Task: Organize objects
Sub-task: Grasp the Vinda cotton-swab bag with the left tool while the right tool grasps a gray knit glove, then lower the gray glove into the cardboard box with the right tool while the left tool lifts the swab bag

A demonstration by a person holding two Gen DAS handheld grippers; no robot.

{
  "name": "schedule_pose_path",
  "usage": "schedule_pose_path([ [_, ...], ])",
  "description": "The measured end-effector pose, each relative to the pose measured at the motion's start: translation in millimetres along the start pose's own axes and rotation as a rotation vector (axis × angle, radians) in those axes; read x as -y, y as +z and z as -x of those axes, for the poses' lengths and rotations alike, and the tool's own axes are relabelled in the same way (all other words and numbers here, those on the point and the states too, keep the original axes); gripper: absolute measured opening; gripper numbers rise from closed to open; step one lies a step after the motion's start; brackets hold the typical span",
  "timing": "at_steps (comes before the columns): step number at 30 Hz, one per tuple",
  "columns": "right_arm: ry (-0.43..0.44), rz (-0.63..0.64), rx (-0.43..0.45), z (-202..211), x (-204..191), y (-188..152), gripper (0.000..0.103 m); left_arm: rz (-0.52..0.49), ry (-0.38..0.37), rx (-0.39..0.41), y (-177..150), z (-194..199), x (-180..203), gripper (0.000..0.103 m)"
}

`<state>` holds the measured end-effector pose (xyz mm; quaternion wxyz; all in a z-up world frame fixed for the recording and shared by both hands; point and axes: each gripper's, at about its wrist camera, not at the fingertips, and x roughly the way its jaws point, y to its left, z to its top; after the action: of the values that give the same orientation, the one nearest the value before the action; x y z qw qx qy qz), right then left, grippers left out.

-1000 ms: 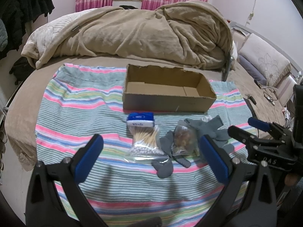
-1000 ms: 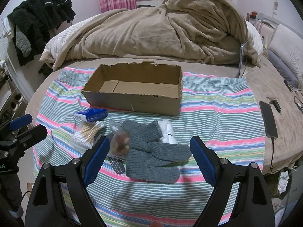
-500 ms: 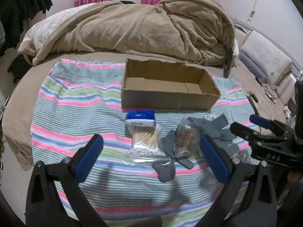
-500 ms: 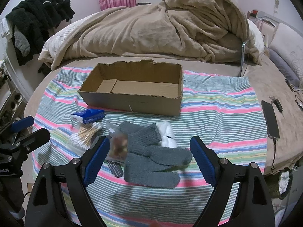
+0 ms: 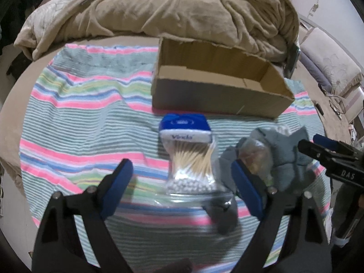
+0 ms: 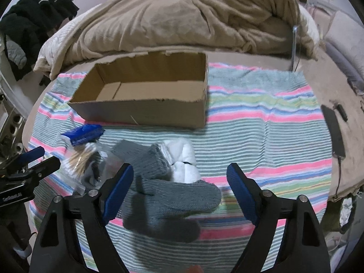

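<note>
My left tongs point(image 5: 182, 184) hang with their blue pads spread wide, holding nothing, and the bag of cotton swabs point(image 5: 192, 166) lies between them on the striped towel point(image 5: 75, 122). Just beyond the bag, at twelve o'clock, sits a blue tissue pack point(image 5: 185, 128), and past that the open cardboard box point(image 5: 216, 88) rests on the same towel with nothing visible inside it. At two o'clock from the swabs I see a small clear bag with something brownish in it point(image 5: 256, 157) (the blur hides what exactly), lying against the grey gloves point(image 5: 286, 152).

My right tongs point(image 6: 179, 191) are also spread apart and empty, low over the grey gloves point(image 6: 173, 195), which lie stacked on each other between the pads. A rolled white cloth point(image 6: 182, 159) touches the gloves at twelve o'clock. The swab bag point(image 6: 79, 159) and tissue pack point(image 6: 84, 133) sit at ten o'clock, near the left tongs point(image 6: 38, 161) seen from the side. The box point(image 6: 147, 100) stands farther off at eleven o'clock. A dark phone point(image 6: 334, 136) lies on the bed at three o'clock, off the towel point(image 6: 261, 118).
</note>
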<state>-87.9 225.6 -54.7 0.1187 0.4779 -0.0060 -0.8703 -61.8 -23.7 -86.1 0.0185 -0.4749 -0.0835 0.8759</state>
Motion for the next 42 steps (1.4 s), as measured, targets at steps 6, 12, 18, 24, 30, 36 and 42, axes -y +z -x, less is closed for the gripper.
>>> schedule_pose_path([
  [6,0.052,0.019,-0.031,-9,-8,-3,0.084,0.003,-0.022,-0.050,-4,-18,-1,0.089],
  [12,0.100,0.046,-0.058,-10,-17,-11,0.059,0.005,-0.051,-0.089,-11,-34,0,0.070],
  [18,0.137,0.093,-0.049,-4,-26,-18,0.038,-0.002,-0.088,-0.083,-14,-36,3,0.054],
  [24,0.150,0.136,-0.017,5,-31,-22,0.003,-0.013,-0.122,-0.058,-15,-24,8,0.044],
  [30,0.146,0.169,0.032,25,-34,-19,0.004,-0.010,-0.158,-0.028,-16,-6,9,0.041],
  [36,0.149,0.178,0.102,51,-34,-11,0.004,-0.024,-0.178,0.036,-6,22,16,0.040],
  [42,0.143,0.187,0.170,70,-31,9,0.004,-0.035,-0.192,0.095,7,45,20,0.040],
])
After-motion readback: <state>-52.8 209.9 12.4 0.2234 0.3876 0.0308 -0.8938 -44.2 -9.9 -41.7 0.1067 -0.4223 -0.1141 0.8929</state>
